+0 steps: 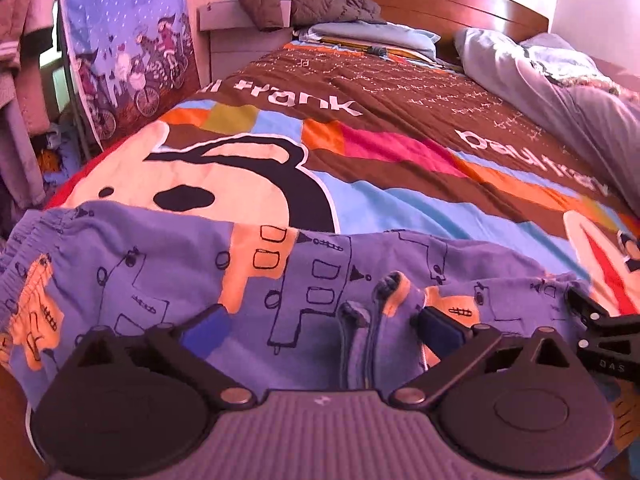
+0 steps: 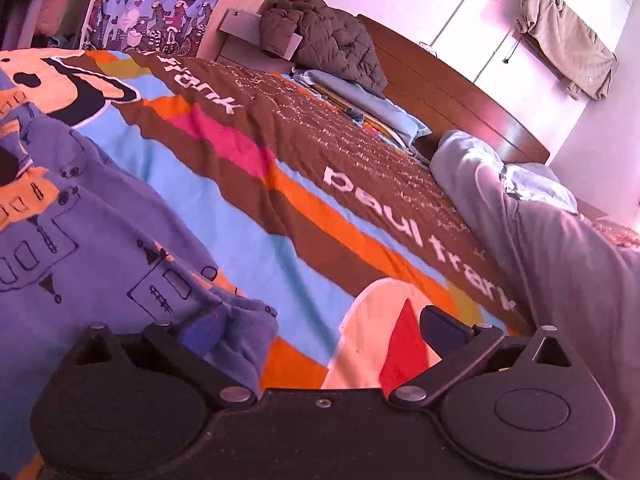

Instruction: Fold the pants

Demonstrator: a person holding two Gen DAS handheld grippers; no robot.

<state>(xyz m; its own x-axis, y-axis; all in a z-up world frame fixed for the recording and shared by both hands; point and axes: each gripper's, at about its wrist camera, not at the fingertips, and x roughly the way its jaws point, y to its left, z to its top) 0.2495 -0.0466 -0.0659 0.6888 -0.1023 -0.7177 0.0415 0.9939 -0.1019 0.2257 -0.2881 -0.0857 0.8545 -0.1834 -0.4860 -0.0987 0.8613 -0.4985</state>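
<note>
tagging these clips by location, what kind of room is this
Most likely a bedroom in a home. The pants lie on a bed with a cartoon-print bedspread, a wooden headboard stands behind the pillows, and a jacket hangs on white wardrobe doors.

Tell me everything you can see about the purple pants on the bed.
The pants are soft purple-blue knit fabric printed with orange patches and black line drawings. They lie spread crosswise along the near edge of the bedspread, gathered elastic waistband at the left. Near the middle a hemmed edge is bunched up into a small ridge. The left hand-held gripper stands open over that ridge, blue pads on either side, not pinching. The right hand-held gripper is open too, its left pad at the pants' rumpled end.
</note>
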